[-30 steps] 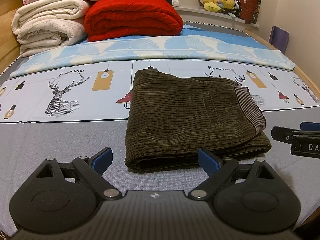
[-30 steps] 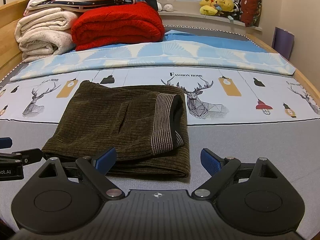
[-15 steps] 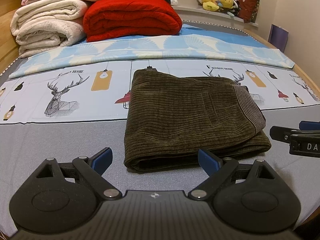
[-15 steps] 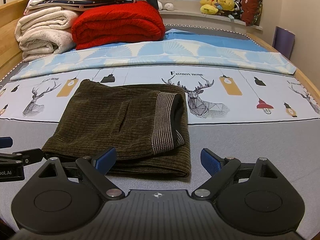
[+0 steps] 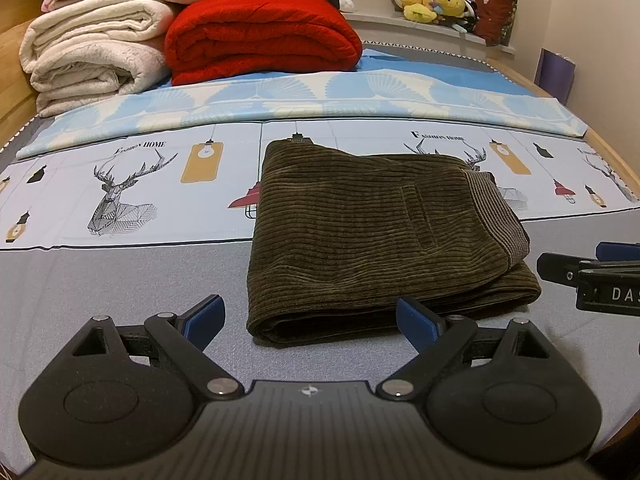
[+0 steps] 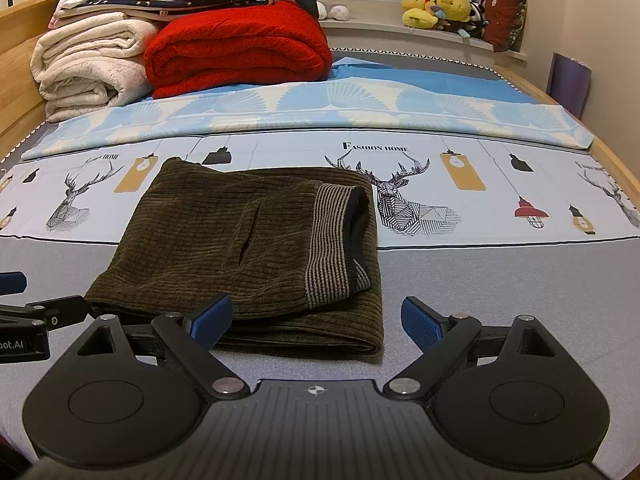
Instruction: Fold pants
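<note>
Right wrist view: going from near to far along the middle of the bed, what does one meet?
Folded corduroy pants → deer-print sheet → blue fan-pattern sheet → red blanket → windowsill plush toys.

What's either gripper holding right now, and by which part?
Nothing. The left gripper and right gripper are both open and empty; the folded pants lie free on the bed.

Left gripper: matte black body, ribbed centre plate with small compass-like emblem, two rounded lobes with circular recesses, triangular cut-outs, silver pivot screws, blue textured finger pads. Right gripper: identical build. White lettering, partly cut off, on each unit's side as seen from the other's camera.
</note>
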`<action>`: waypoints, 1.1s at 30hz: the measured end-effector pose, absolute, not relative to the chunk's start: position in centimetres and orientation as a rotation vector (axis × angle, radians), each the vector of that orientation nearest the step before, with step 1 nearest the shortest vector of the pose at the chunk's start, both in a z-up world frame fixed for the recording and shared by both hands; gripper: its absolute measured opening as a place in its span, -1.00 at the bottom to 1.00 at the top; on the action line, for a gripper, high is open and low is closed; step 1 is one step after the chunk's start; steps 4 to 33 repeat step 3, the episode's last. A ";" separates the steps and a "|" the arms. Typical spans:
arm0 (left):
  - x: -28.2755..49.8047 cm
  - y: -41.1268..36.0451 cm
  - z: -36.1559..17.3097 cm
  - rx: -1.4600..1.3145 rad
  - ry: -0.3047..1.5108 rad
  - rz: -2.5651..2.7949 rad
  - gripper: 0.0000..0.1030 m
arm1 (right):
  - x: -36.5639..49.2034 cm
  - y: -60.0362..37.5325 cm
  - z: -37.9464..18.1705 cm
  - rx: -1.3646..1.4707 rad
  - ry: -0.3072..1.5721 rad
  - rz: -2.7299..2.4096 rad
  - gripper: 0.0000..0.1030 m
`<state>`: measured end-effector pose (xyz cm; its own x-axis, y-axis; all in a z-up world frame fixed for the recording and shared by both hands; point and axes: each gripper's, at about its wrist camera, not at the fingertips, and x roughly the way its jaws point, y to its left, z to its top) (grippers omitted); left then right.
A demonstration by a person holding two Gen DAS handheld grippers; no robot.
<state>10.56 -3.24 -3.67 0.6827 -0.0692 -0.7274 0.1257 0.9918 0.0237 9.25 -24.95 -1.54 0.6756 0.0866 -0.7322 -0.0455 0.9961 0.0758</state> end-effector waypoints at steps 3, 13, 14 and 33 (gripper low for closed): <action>10.6 -3.2 -3.7 0.075 0.813 -0.110 0.85 | 9.3 -25.0 -1.5 0.052 0.826 0.075 0.78; 10.6 -3.2 -3.7 0.075 0.813 -0.110 0.85 | 9.3 -25.0 -1.5 0.052 0.826 0.075 0.78; 10.6 -3.2 -3.7 0.075 0.813 -0.110 0.85 | 9.3 -25.0 -1.5 0.052 0.826 0.075 0.78; 10.6 -3.2 -3.7 0.075 0.813 -0.110 0.85 | 9.3 -25.0 -1.5 0.052 0.826 0.075 0.78</action>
